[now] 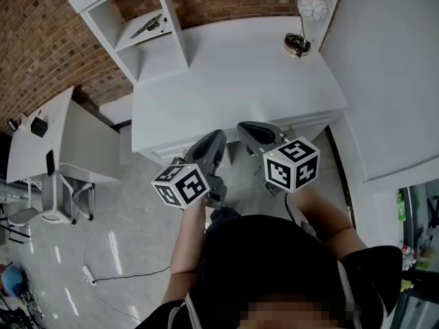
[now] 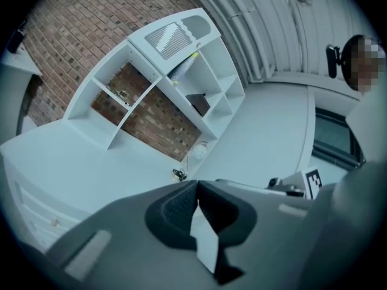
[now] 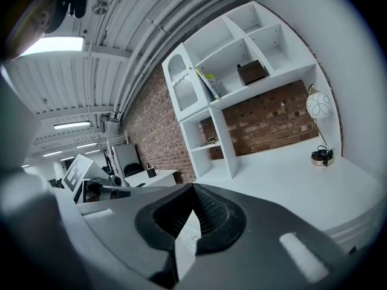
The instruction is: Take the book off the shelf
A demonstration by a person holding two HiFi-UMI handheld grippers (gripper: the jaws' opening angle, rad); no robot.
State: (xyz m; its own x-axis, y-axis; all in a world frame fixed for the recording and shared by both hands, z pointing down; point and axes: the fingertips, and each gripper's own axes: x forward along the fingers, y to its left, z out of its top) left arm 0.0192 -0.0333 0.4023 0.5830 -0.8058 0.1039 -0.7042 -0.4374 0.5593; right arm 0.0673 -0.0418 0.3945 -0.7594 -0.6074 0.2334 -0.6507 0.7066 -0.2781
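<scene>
Left gripper [image 2: 196,186] and right gripper [image 3: 193,189] both shut, empty; book [image 3: 207,83] leans high on the shelf [image 3: 266,85] ahead, probably closer to your left.

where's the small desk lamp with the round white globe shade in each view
Head view: the lamp with its round white globe shade stands top right, at the far corner of the white desk.
Left gripper view: lamp near the centre, just above the jaws.
Right gripper view: lamp near the right edge, mid height.
Shared landmark: the white open shelf unit on the desk, against the red brick wall.
</scene>
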